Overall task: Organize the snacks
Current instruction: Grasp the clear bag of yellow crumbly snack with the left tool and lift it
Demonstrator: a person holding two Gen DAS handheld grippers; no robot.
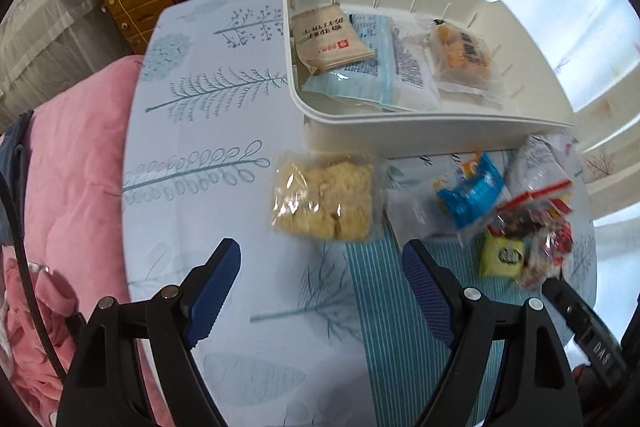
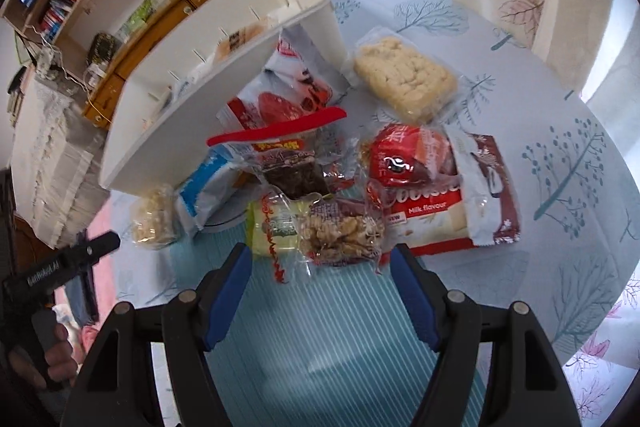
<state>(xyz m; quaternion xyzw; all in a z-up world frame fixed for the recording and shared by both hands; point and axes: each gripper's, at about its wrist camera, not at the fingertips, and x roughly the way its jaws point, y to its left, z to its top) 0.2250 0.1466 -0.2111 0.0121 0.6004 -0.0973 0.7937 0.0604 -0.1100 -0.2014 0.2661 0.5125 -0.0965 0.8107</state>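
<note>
Where snacks cluster, a clear-wrapped pale crumbly cake [image 1: 325, 202] lies flat.

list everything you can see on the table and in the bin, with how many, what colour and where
Bin: one, white, on the table's far side.
Packets in bin: several; tan, pale blue, white, clear with orange snack.
Puffed rice cake packs: two, clear wrap, pale yellow; one each side of the pile.
Blue packet: one, by the bin's front wall.
Green-yellow packet: one, front of pile.
Walnut pack: one, clear, directly ahead of right gripper.
Cookie packs: red, white and brown, right of pile.
Tablecloth: pale blue, tree print.
Left gripper: jaws open, empty.
Right gripper: jaws open, empty.
</note>
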